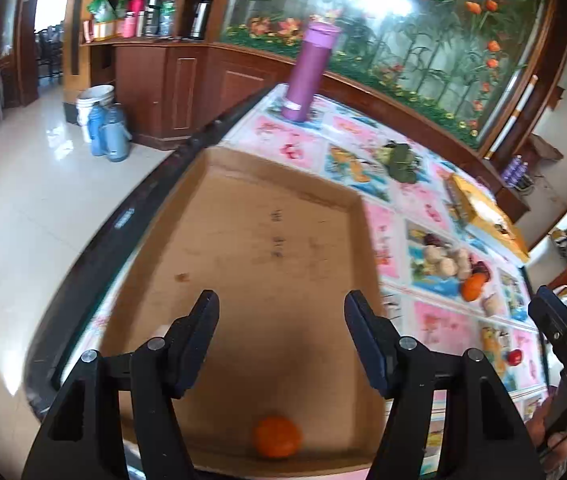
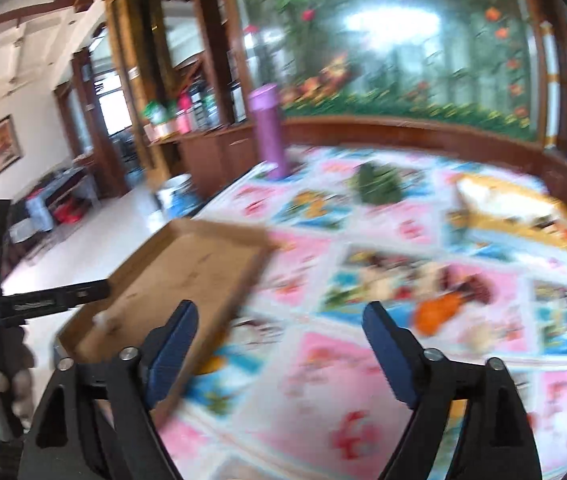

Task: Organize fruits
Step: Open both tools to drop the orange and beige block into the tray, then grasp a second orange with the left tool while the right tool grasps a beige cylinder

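- One orange fruit [image 1: 277,437] is seen lying inside the shallow cardboard tray [image 1: 243,184], close to its near wall; this is judged to be the only fruit sorted so far.
- The rest of the tray floor is shown bare apart from faint marks, so the task is judged to be at an early stage.
- A mixed pile [image 1: 449,258] of pale round items and dark reddish ones is left on the patterned tabletop [image 1: 435,324], well apart from the tray, with a second orange fruit [image 1: 473,286] touching its near edge.
- A small red fruit [image 1: 515,356] is seen alone nearer the tabletop's near edge, also outside the tray.
- A green leafy bundle [image 1: 401,162] lies farther back; whether it belongs to the task cannot be told.
- The left hand-held gripper [image 1: 281,336] is held above the tray with its jaws spread wide and nothing between them.
- The right hand-held gripper [image 2: 279,344] is likewise spread wide and empty, and is pointed over the tabletop just beside the tray's corner, towards the pile; that view is blurred.
- The pile, the second orange fruit and the red fruit are judged to remain to be collected.
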`<state>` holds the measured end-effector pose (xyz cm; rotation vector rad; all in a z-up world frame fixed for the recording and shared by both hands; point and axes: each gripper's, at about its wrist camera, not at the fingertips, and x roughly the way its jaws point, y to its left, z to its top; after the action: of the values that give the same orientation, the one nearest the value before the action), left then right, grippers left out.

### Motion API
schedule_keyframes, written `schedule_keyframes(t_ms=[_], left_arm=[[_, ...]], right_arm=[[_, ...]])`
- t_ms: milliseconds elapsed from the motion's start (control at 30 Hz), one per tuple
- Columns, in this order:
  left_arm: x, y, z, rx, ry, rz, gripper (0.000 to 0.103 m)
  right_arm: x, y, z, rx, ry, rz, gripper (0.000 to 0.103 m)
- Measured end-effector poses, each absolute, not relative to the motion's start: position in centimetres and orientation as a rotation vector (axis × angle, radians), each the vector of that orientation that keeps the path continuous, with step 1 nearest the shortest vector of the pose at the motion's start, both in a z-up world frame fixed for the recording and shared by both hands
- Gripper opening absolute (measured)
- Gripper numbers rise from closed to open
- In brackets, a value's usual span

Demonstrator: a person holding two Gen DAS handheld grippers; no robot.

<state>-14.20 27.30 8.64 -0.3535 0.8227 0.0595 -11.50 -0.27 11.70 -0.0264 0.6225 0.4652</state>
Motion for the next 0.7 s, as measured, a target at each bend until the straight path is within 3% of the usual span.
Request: schedule_keyframes(t_ms=[67,167,367,467,533,700], left_arm=[[-13.2,25.5,9.0,-0.357,0.829,0.022,0.065],[-11.3,21.8,9.4,-0.335,0.849,-0.045,0.066],[-7.3,14.6,9.4,-0.268,0.885,-0.159,0.067],[-5.0,11.6,8.3,-0.25,0.921,-0.195,0.067],[-3.7,9.9,7.1,-0.241,0.947,-0.218,0.067],[-0.9,6.5,3.7,-0.207,1.008,-0.262,0.067]], right_arm=[[-11.4,-3.1,12.7,-0.052,0.569,0.377,0.102],[-10.1,-6.9,13.4,-0.077,0.543,0.286,0.103],[-5.7,-13.5,11.8,0.011,0.699,0.18,0.103],[-4.6,-15.3,9.7,0.088,0.768,0.206,0.088],[-3.8,-15.7,8.2,0.123,0.813,0.223,0.064],[-1.7,-15.3,5.1,0.192,0.882,0.269,0.059]])
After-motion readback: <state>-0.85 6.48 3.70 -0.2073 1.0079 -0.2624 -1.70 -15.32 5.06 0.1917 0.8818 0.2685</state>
